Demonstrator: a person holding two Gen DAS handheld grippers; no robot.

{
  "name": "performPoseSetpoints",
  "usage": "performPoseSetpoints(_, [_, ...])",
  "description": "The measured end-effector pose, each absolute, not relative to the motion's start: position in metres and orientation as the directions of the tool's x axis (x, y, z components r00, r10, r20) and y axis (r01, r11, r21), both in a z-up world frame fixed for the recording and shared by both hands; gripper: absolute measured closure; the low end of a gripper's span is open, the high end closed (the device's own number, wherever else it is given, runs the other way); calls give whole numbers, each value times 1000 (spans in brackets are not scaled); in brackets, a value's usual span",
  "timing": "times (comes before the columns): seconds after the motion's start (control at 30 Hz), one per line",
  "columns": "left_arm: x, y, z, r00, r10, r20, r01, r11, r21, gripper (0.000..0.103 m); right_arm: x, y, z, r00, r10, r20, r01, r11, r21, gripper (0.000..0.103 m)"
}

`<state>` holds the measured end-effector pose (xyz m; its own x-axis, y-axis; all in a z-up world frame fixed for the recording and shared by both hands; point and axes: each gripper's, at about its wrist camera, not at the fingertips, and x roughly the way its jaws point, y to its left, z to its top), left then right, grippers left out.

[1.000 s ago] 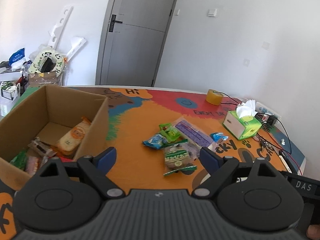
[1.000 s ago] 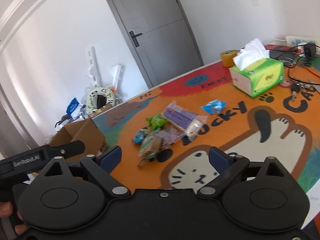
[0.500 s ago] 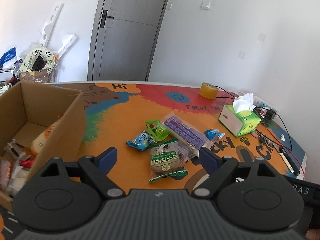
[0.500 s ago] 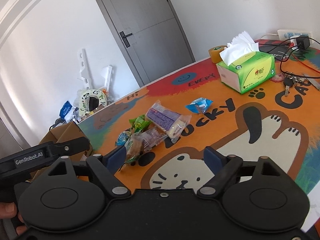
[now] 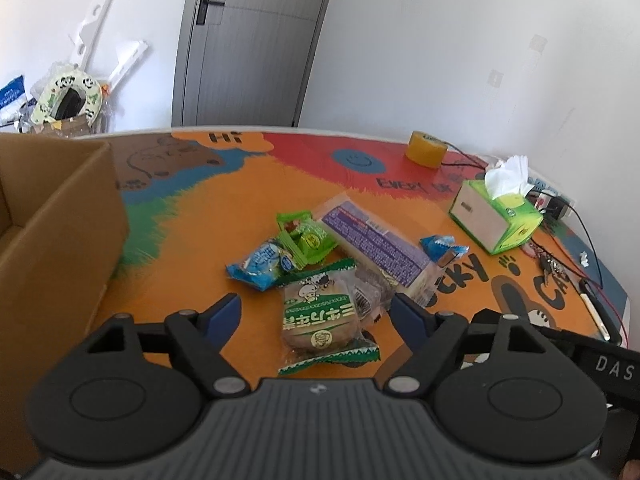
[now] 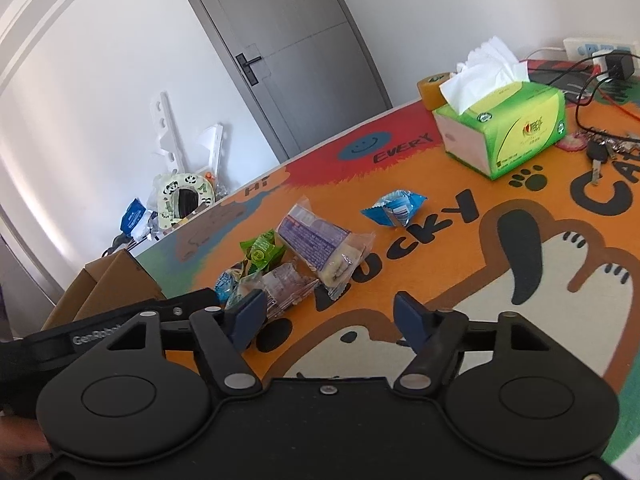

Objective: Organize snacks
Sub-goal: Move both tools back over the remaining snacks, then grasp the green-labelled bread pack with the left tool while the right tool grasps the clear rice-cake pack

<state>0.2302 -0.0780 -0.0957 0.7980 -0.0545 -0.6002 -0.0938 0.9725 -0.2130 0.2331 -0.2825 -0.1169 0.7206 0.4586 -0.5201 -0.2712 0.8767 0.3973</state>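
Observation:
Several snack packets lie in a pile on the orange cartoon mat (image 5: 192, 240). A green-and-white cake packet (image 5: 320, 316) is nearest, lying between the fingers of my left gripper (image 5: 316, 312). Its jaws are closing, and the pads stand clear of the wrapper. Behind it are a blue packet (image 5: 260, 264), a green packet (image 5: 304, 238), a long purple-labelled packet (image 5: 372, 244), a clear-wrapped brown snack (image 5: 370, 292) and a small blue packet (image 5: 442, 246). My right gripper (image 6: 330, 316) hovers over bare mat with its jaws closing on nothing, and the clear-wrapped snack (image 6: 284, 288) lies just past its left finger.
A cardboard box (image 5: 60, 240) stands at the left edge. A green tissue box (image 5: 496, 216), a yellow tape roll (image 5: 426, 148), keys (image 6: 600, 152) and cables (image 5: 588, 232) occupy the right side. A grey door and clutter stand beyond the table.
Both grippers have moved forward and down toward the snack pile, and both pairs of fingers have narrowed. In the left wrist view the box has slid leftward, hiding its contents.

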Motion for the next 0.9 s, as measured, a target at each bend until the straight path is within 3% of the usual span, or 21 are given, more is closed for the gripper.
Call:
performPoseSetpoints(0.23, [251,-82,-109,774,-53,-630,-101,973,-206,27,245,-282,-122,703,475,-528,-282,869,406,35])
performPoseSetpoints(0.37, [259,-81,-118,754,-55,-654,-113,971,-212,41,251,-280,-125,695,484,-532,-289,866,409,36])
performPoseSetpoints(0.53, [260,-83,-124,754,-62,-654,-98,974,-206,42,255,-278,-128,687,490,-537,-290,862,416,36])
performPoseSetpoints(0.6, [259,-84,-124,757,-54,-651,-96,977,-192,55,255,-278,-129,685,491,-539,-290,862,416,36])
performPoseSetpoints(0.9, [244,-74,-116,779,-59,-624,-92,974,-207,55,257,-265,-127,679,497,-541,-314,862,398,36])
